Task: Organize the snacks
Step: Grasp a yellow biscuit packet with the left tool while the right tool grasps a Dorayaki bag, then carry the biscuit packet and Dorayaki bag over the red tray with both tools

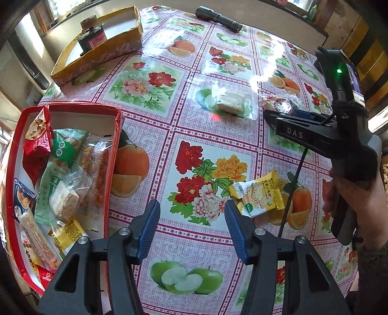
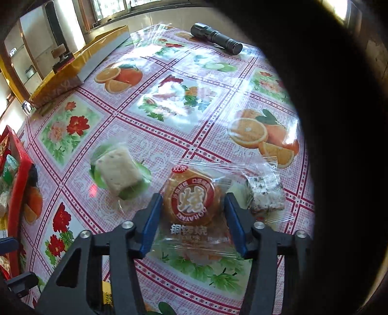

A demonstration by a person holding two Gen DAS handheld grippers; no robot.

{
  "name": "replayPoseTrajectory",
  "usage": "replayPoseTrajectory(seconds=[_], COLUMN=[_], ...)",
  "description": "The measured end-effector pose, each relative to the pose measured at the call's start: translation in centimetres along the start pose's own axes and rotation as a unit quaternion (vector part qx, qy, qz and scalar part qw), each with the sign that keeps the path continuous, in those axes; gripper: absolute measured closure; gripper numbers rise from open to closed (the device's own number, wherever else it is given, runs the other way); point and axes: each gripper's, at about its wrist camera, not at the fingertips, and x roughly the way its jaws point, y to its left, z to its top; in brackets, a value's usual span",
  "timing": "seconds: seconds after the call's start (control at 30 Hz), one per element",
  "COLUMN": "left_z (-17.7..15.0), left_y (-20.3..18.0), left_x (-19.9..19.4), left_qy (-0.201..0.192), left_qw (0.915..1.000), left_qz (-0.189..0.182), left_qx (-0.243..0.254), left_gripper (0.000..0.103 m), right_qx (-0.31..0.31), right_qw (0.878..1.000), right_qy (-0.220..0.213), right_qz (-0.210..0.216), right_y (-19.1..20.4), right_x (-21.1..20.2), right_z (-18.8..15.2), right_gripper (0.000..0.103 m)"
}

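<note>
My right gripper [image 2: 192,206] points down at the table, its blue pads against both sides of a clear-wrapped round dorayaki cake [image 2: 191,196] lying on the cloth. A clear-wrapped white cake [image 2: 118,169] lies to its left and a speckled white bar [image 2: 265,193] to its right. My left gripper [image 1: 192,210] is open over the flowered tablecloth with nothing between its fingers. A yellow cracker pack [image 1: 257,193] lies just right of its right fingertip. The red tray [image 1: 116,135] at the left holds several wrapped snacks. In the left wrist view the right gripper [image 1: 269,116] is at the right.
A yellow cardboard box [image 1: 101,58] with a dark item inside stands at the back left. A black flashlight [image 1: 218,18] lies at the far edge. A person's hand [image 1: 351,201] holds the right gripper's handle. A dark shape blocks the right side of the right wrist view.
</note>
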Motion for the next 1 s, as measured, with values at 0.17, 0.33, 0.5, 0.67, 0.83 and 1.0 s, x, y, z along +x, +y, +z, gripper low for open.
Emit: replayPoseTrajectory(seconds=[0.17, 0.33, 0.5, 0.67, 0.83, 1.0], left_z=[1.0, 1.2, 1.5, 1.8, 1.7, 0.6], left_y=[-2.0, -4.2, -6.6, -8.2, -9.1, -9.0], left_x=[1.6, 3.0, 4.6, 5.3, 5.2, 4.9], left_qy=[0.022, 0.050, 0.066, 0.063, 0.068, 0.076], left_qw=[0.9994, 0.9969, 0.9960, 0.9960, 0.9943, 0.9911], left_qz=[-0.019, -0.059, -0.059, -0.063, -0.082, -0.107], left_qx=[0.018, 0.018, 0.011, 0.011, 0.013, 0.025], left_gripper=[0.048, 0.048, 0.048, 0.037, 0.055, 0.059], right_qx=[0.014, 0.044, 0.060, 0.072, 0.059, 0.054], right_qw=[1.000, 0.998, 0.997, 0.996, 0.998, 0.998], right_qy=[-0.002, 0.002, 0.005, 0.004, -0.003, -0.010], right_qz=[0.006, 0.033, 0.046, 0.048, 0.027, 0.017], right_y=[-1.2, -3.1, -4.4, -5.0, -4.3, -3.7], right_x=[-1.4, -3.9, -5.6, -6.3, -6.3, -6.6], right_z=[-2.7, -7.1, -10.4, -11.5, -11.6, -12.3], right_gripper=[0.056, 0.056, 0.056, 0.056, 0.056, 0.056])
